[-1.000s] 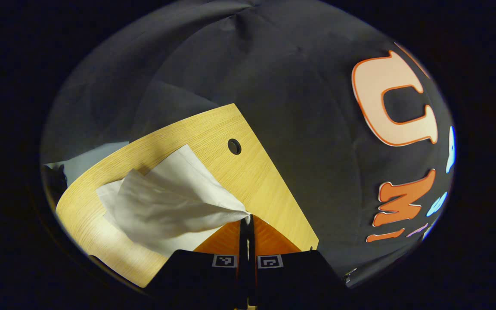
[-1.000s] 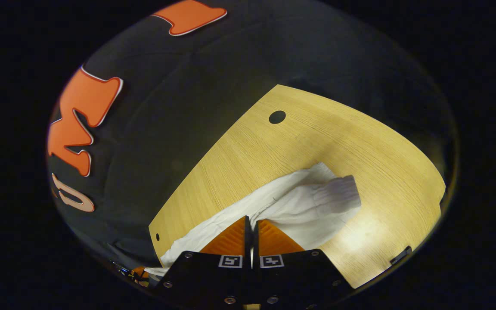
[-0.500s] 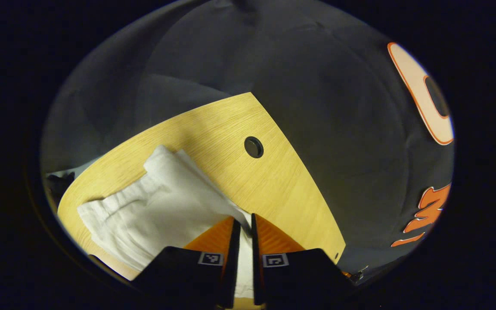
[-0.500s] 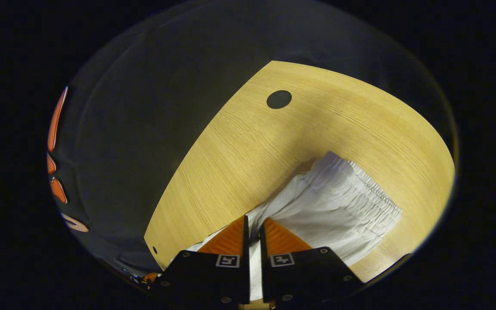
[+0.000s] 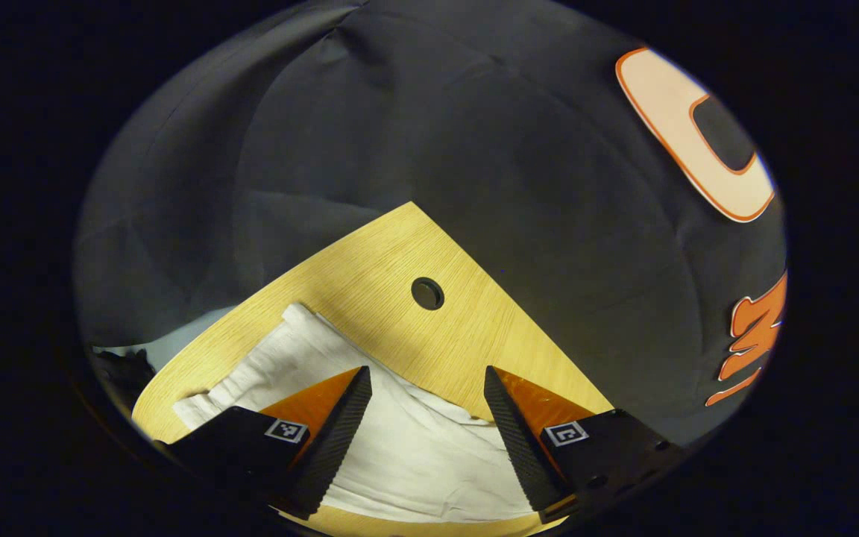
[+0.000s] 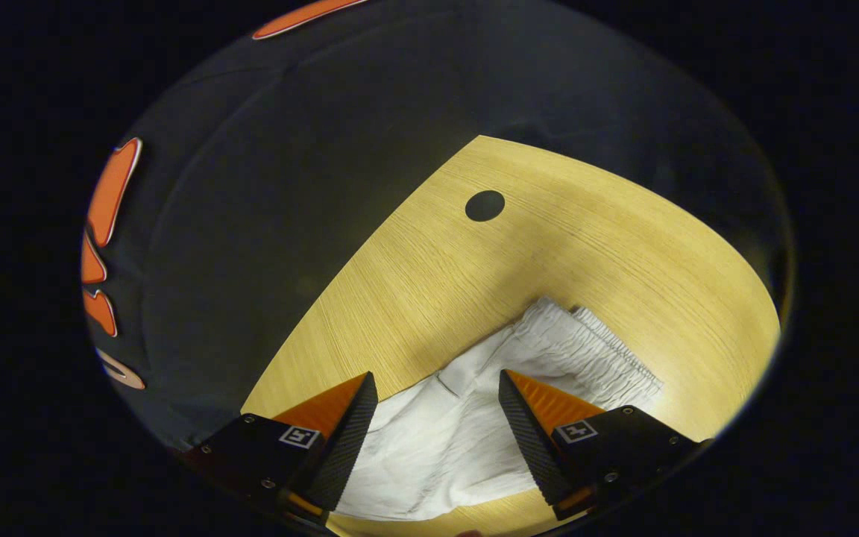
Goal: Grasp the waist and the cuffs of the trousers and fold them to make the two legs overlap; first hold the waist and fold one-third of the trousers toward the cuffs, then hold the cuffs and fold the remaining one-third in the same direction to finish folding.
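Observation:
White trousers (image 5: 400,440) lie folded flat on the wooden table (image 5: 444,335); their gathered elastic waist (image 5: 243,377) points away to the left in the left gripper view. My left gripper (image 5: 427,373) hovers open just above the cloth, holding nothing. In the right gripper view the same trousers (image 6: 444,440) rest on the table (image 6: 549,246), the ribbed waist (image 6: 608,358) at the right. My right gripper (image 6: 437,377) is open too, its fingers spread over the cloth with nothing between them.
A round cable hole (image 5: 427,293) sits in the tabletop beyond the trousers, seen again as a hole (image 6: 485,205) in the right gripper view. The table's edge runs close to the black booth wall (image 5: 474,134). Bare wood lies between trousers and hole.
Both grippers were shut on the trousers a second ago, carrying cloth over. They have since opened wide and let go, and the trousers now lie flat.

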`<state>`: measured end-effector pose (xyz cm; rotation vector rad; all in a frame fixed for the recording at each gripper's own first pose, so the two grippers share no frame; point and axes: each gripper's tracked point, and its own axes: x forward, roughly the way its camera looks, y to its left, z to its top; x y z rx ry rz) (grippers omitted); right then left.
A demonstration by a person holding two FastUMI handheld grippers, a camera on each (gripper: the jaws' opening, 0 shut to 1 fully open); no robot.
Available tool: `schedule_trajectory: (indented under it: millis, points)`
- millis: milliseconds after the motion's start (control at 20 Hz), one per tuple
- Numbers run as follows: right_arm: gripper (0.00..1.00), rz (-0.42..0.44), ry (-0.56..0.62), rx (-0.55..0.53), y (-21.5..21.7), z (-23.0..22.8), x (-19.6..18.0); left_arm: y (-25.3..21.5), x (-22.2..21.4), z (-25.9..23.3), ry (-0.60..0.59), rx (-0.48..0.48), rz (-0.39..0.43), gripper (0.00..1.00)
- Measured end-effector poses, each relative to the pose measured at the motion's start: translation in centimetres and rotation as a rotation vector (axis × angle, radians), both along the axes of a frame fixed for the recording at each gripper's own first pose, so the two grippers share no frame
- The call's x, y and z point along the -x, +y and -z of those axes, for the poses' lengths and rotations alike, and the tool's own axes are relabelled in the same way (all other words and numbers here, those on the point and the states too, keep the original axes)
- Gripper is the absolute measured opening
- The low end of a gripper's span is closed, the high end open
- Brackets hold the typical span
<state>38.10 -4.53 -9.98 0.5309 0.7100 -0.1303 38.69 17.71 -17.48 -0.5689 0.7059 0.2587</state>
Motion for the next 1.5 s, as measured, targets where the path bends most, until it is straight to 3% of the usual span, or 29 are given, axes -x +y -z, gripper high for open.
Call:
schedule_trajectory:
  millis: [250,400,550,900,950,1100,1500]
  points:
    - [0.99,-0.062,-0.066,0.095,0.3,-2.1,2.7,-0.8,2.2,-3.0,-0.087,-0.033,0.031,0.96]
    - [0.99,-0.098,-0.097,0.181,-0.4,-3.0,4.9,-1.8,3.7,-5.1,-0.131,-0.094,0.068,1.00]
    - [0.99,-0.103,-0.113,0.198,-1.3,-3.2,7.3,-3.3,6.0,-7.8,-0.195,-0.170,0.123,0.99]
    - [0.99,0.023,-0.095,0.099,-6.3,-0.3,10.9,-6.9,9.3,-13.2,-0.322,-0.325,0.212,0.99]
    - [0.99,0.049,-0.087,0.072,-6.5,0.5,10.8,-7.2,9.8,-13.9,-0.335,-0.353,0.221,0.95]
    - [0.99,0.117,-0.065,0.021,-8.6,2.4,10.7,-7.9,9.9,-14.9,-0.372,-0.438,0.245,0.99]
    - [0.99,0.203,0.001,-0.060,-11.2,6.2,8.1,-10.2,11.2,-16.1,-0.422,-0.480,0.289,0.99]
